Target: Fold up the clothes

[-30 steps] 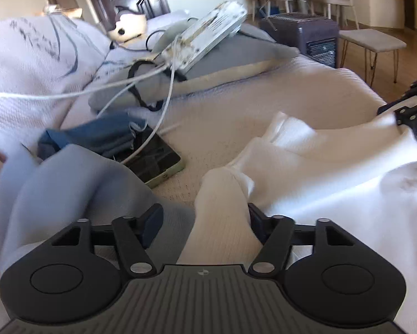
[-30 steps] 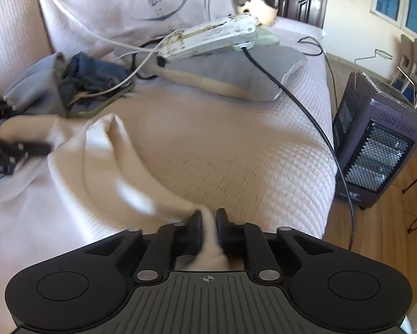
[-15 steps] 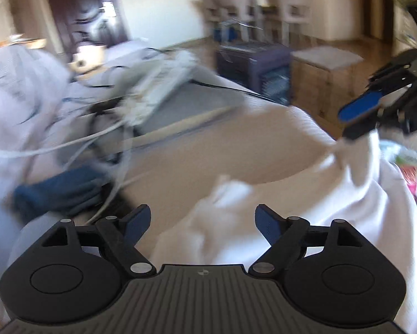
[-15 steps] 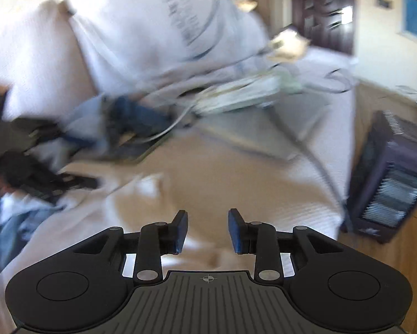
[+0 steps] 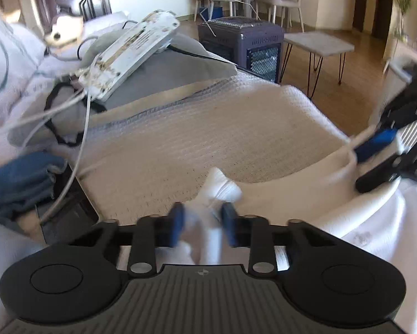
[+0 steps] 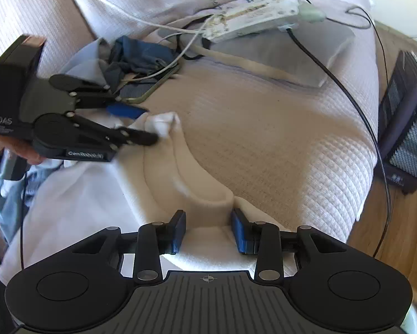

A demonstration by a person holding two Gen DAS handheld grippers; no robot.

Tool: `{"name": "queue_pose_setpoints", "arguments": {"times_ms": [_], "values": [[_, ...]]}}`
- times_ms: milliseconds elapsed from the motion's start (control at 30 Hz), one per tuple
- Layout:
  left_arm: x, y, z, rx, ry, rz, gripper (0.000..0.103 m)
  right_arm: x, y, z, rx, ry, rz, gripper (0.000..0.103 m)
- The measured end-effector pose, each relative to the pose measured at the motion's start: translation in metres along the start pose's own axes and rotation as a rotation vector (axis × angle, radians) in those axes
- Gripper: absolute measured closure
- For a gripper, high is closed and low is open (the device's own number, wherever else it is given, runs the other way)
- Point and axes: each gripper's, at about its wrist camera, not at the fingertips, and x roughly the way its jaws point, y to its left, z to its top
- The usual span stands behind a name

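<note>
White cloth is what both tools are working: the white garment (image 6: 77,208) lies spread over the near part of the cream waffle-weave sofa cover (image 6: 278,139), one edge drawn up toward the far side. We have the left gripper (image 5: 202,226) at a bunched corner of that edge; its blue pads have just been closing, and the cloth sits pinched between them, so we read it as gripped. Seen from the right wrist, that corner (image 6: 163,123) pokes out past the fingertips. We judge this hold is meant to carry the corner across for a fold.

At the near edge, the right gripper (image 6: 208,232) straddles a raised ridge of the garment. Its fingers have just been opening; they stand apart with fabric between them but not pressed.

A second ago the roles were reversed: our right fingers were clamped on the cloth and the left ones stood wide around a fold. Since then, the left tool has caught a corner further along.

Dark blue clothes (image 6: 136,58) wait at the far left, beside cables and a white power strip (image 6: 253,18).
</note>
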Motion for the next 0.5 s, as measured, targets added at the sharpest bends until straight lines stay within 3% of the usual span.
{"name": "queue_pose_setpoints", "arguments": {"times_ms": [67, 167, 233, 333, 500], "values": [[-0.004, 0.003, 0.0, -0.04, -0.017, 0.001, 0.085, 0.006, -0.001, 0.002, 0.012, 0.003, -0.008, 0.068], [-0.02, 0.003, 0.001, -0.041, -0.081, 0.018, 0.087, 0.008, 0.01, 0.007, -0.03, -0.018, -0.058, 0.083], [-0.041, 0.008, 0.005, -0.05, -0.153, 0.007, 0.087, -0.002, 0.019, 0.011, -0.108, -0.055, -0.078, 0.088], [-0.055, 0.017, 0.008, -0.108, -0.201, -0.007, 0.087, -0.021, 0.016, 0.029, -0.123, -0.133, -0.124, 0.089], [-0.012, 0.03, 0.003, -0.166, -0.114, 0.088, 0.083, 0.004, 0.006, 0.06, -0.13, -0.185, -0.177, 0.092]]}}
